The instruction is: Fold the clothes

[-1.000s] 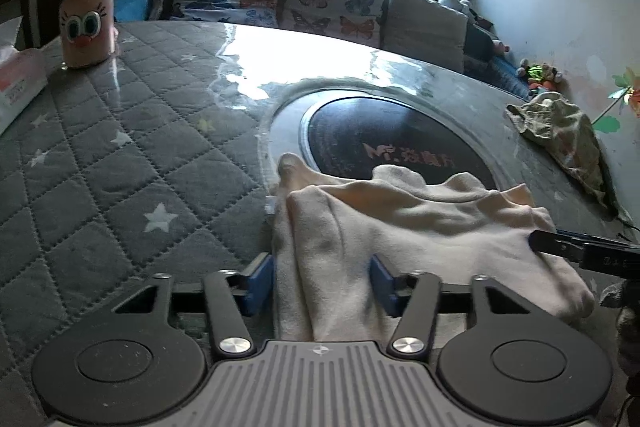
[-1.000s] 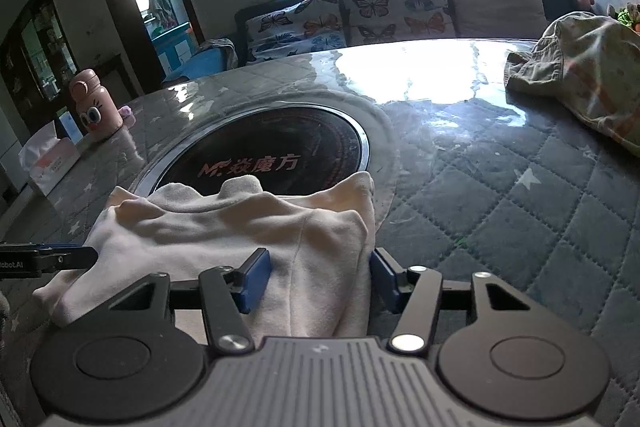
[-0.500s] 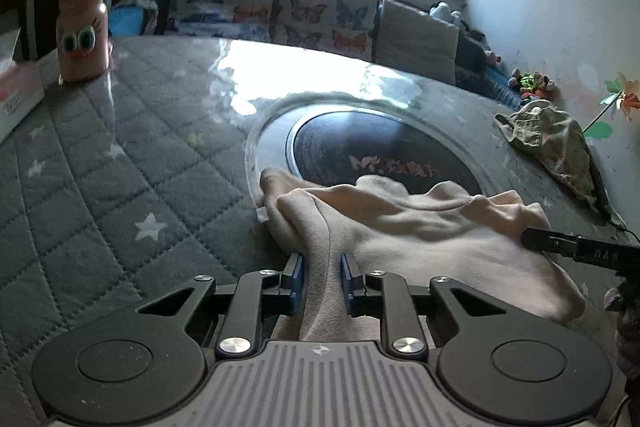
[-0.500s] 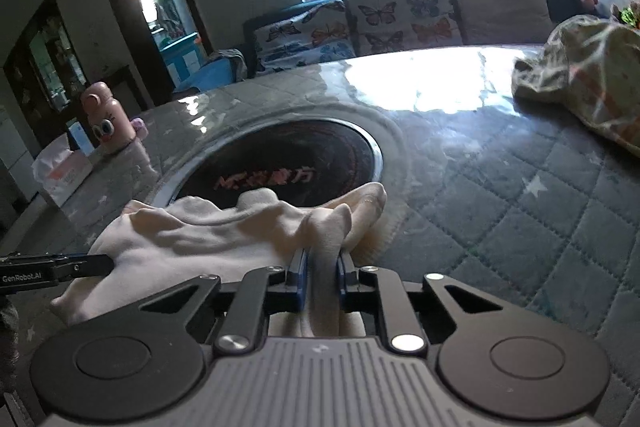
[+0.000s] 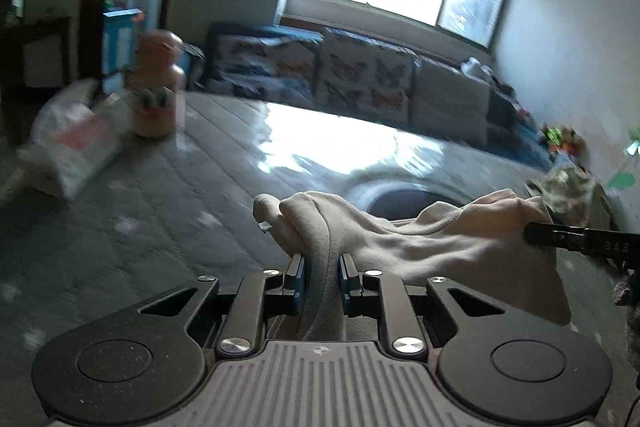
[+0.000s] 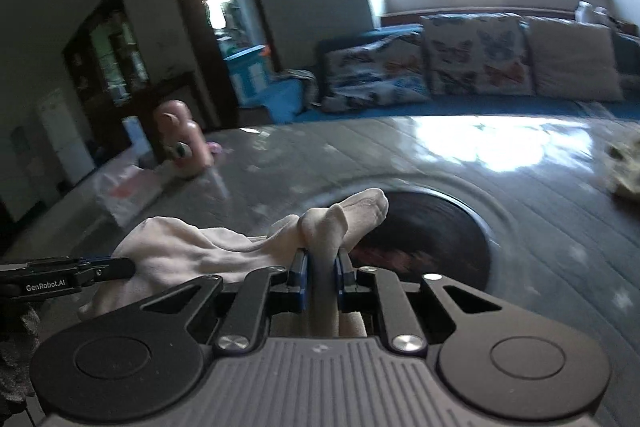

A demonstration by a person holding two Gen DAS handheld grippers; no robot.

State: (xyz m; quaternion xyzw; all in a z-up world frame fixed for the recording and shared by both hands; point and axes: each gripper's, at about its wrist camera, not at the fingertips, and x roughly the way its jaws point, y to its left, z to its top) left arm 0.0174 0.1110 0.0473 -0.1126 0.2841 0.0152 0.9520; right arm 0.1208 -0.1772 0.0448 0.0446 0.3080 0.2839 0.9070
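Left wrist view: the left gripper pinches the cream garment's left edge above the quilted table. Right wrist view: the right gripper pinches its right edge; both should travel level together, keeping the fold square.

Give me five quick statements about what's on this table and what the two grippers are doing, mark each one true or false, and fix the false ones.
1. The left gripper has its jaws shut on the cream garment. True.
2. The right gripper is empty. False: its jaws pinch the same cream garment.
3. The pink bottle lies on its side. False: it stands upright on the quilted table cover.
4. A crumpled patterned cloth lies apart from the garment. True.
5. The garment covers the whole dark round inset. False: much of it shows.
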